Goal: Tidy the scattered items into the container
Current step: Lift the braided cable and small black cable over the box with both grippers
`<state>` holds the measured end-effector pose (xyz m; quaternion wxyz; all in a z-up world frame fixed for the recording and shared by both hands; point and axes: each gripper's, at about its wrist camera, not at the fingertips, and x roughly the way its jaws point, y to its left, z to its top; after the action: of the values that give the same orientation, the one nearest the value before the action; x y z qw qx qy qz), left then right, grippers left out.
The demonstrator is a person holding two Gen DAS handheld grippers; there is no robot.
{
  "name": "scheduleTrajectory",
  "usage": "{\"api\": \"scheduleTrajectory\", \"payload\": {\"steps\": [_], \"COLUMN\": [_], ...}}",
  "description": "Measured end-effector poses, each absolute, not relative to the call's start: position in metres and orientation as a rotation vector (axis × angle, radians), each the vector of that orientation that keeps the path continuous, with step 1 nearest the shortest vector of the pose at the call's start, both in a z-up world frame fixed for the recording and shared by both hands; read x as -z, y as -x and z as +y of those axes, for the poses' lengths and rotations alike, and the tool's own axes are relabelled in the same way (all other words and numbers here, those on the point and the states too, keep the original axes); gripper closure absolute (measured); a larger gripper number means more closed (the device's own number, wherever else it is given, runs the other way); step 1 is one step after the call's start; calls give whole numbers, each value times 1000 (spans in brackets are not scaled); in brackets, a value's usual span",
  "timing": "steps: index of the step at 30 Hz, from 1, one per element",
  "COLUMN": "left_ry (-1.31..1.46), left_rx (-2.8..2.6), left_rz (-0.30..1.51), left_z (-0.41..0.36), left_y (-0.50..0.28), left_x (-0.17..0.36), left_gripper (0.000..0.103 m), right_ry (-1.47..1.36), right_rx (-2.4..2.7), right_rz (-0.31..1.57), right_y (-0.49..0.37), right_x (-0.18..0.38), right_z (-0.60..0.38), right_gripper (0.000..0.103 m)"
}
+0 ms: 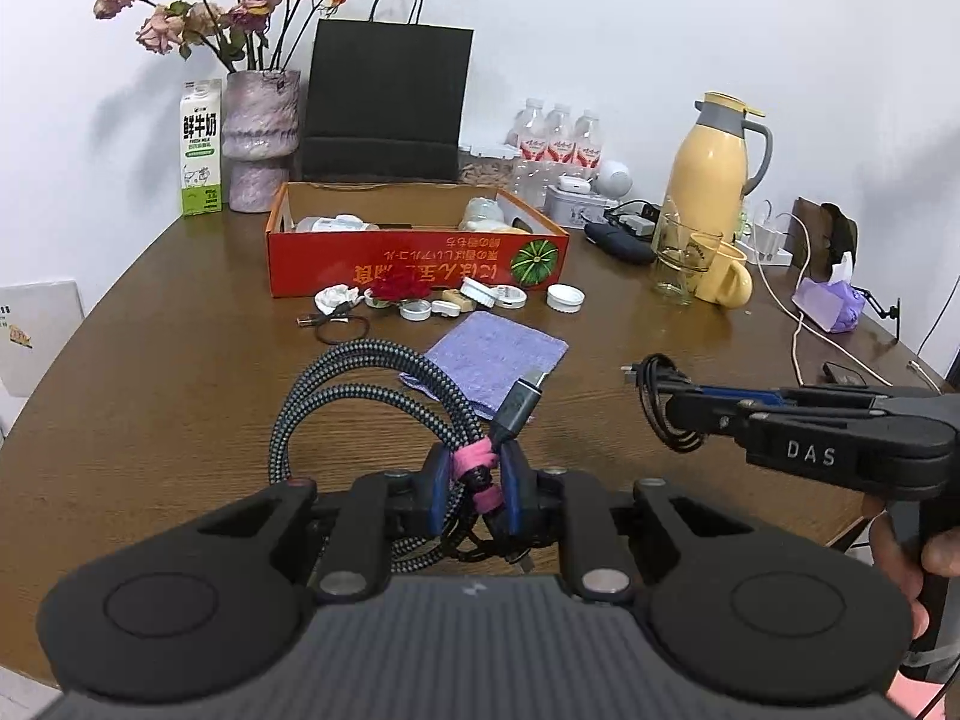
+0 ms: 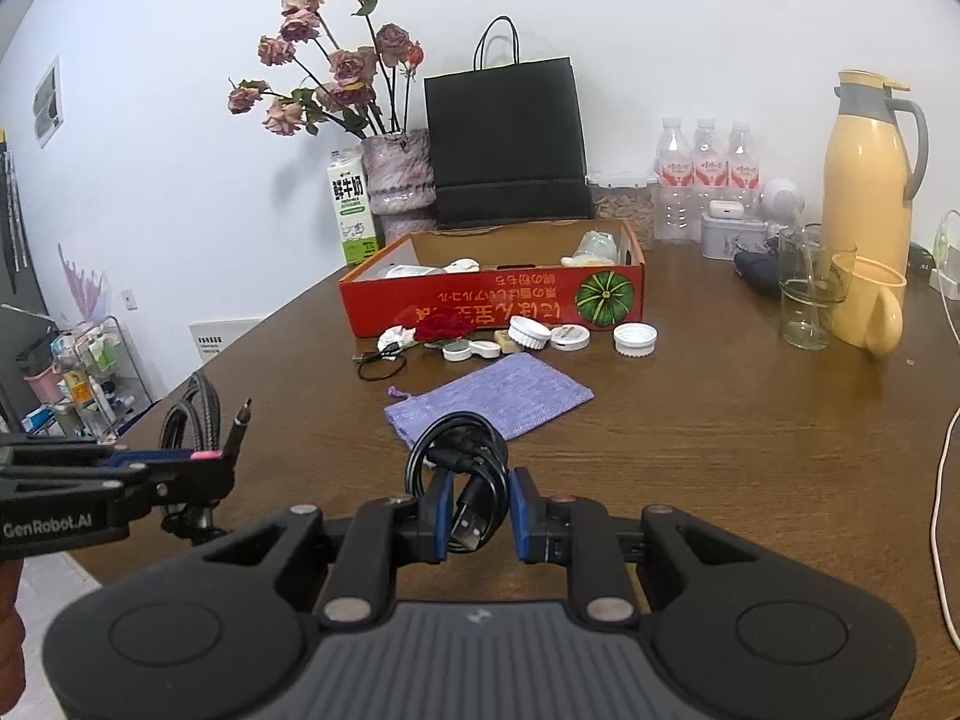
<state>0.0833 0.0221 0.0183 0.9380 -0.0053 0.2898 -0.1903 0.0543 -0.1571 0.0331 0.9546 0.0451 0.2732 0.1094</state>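
I see the red cardboard box sitting open at twelve o'clock on the brown surface, already holding a few pale items I cannot make out. Along its near wall lie the scattered bits: white caps, a crumpled white scrap, a red flower head, a small tan block and a thin black loop. A purple cloth pouch lies flat nearer me, between the box and my tools. My left hand-held gripper is pinching a coiled braided cable at its pink tie, the plug sticking up toward one o'clock. My right hand-held gripper is pinching a coiled black USB cable, its loop standing above the pads. Both bundles are off the surface. Beyond the box stand a black paper bag, a vase of dried roses and a milk carton at eleven o'clock; a yellow jug, a yellow mug and a glass sit at two o'clock.
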Motion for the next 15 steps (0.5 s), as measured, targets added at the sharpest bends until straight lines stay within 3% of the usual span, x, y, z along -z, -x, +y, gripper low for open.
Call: {"api": "scheduleTrajectory", "payload": {"steps": [15], "left_ry": [26], "left_rx": [376], "left_rz": [544], "left_z": [31], "left_y": [-133], "left_x": [-35], "left_gripper": [85], "right_ry": [-71], "right_rx": [-211], "right_rz": [507], "right_y": [-99], "right_x": [-46], "right_z": [-163], "right_gripper": [84]}}
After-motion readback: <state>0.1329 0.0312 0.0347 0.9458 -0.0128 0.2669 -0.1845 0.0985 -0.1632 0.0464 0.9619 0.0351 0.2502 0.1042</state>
